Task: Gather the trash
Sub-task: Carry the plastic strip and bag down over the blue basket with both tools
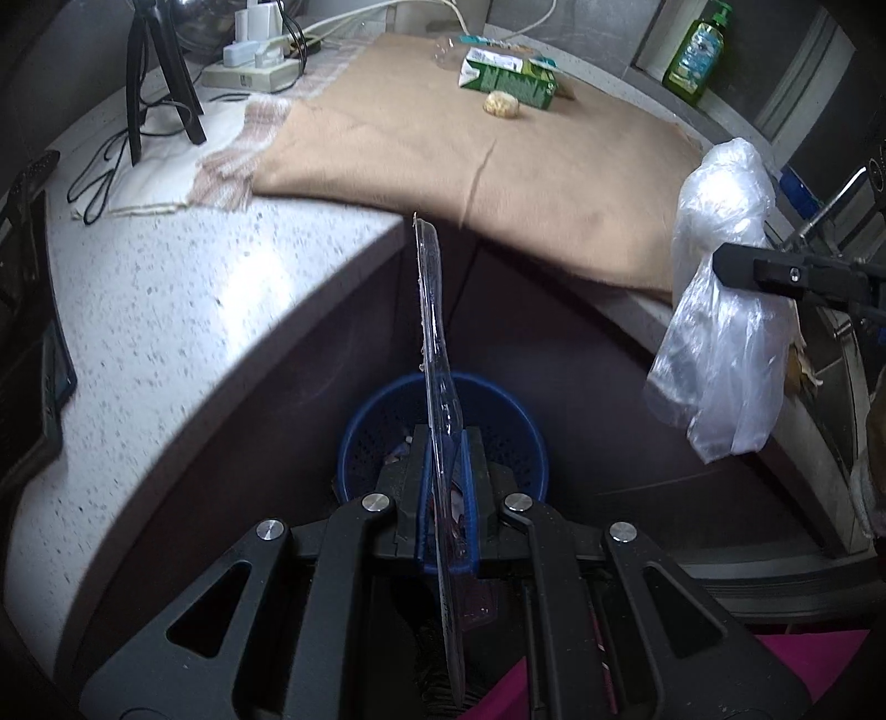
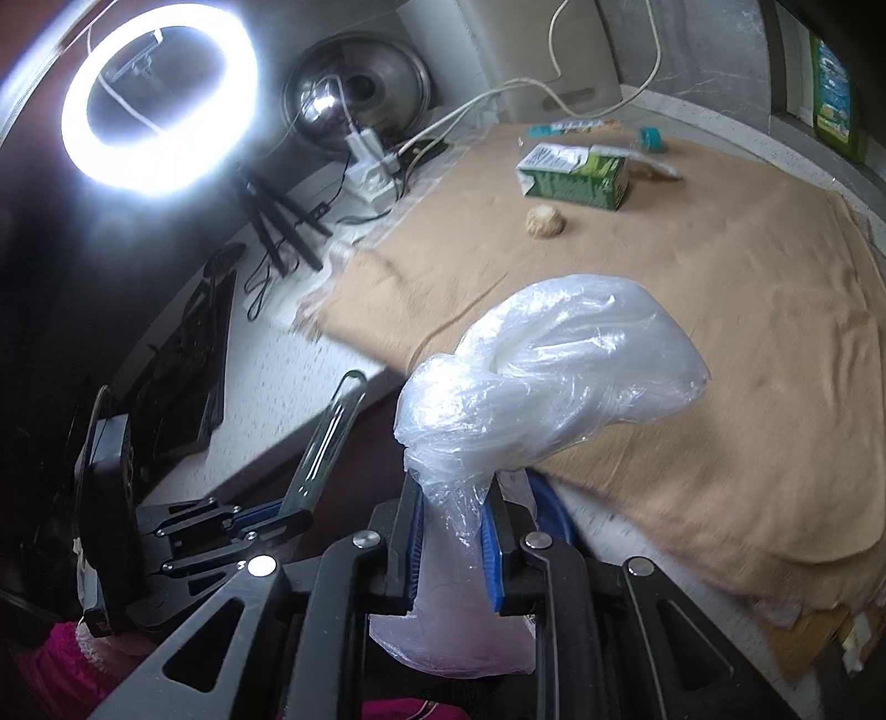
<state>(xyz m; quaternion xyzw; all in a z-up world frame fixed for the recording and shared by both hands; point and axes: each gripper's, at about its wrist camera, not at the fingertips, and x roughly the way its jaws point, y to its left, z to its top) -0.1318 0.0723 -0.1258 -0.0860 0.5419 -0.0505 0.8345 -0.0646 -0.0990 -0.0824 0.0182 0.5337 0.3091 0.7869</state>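
My left gripper (image 1: 446,443) is shut on a flat clear plastic piece (image 1: 432,310), seen edge-on and sticking up past the fingers. Directly below it stands a blue perforated basket (image 1: 382,410) on the floor, in front of the counter. My right gripper (image 2: 451,498) is shut on a crumpled clear plastic bag (image 2: 554,360), held above the counter's edge. In the left wrist view the right gripper (image 1: 742,271) and the plastic bag (image 1: 720,332) hang to the right. The left gripper (image 2: 266,515) with the clear plastic piece (image 2: 326,432) shows left in the right wrist view.
On the beige cloth (image 1: 443,149) lie a green carton (image 1: 509,77), a small beige lump (image 1: 501,103) and a teal wrapper (image 2: 565,128). A green bottle (image 1: 695,52) stands at the back right. A ring light (image 2: 160,94), tripod (image 1: 160,77), power strip (image 1: 249,69) and cables fill the back left.
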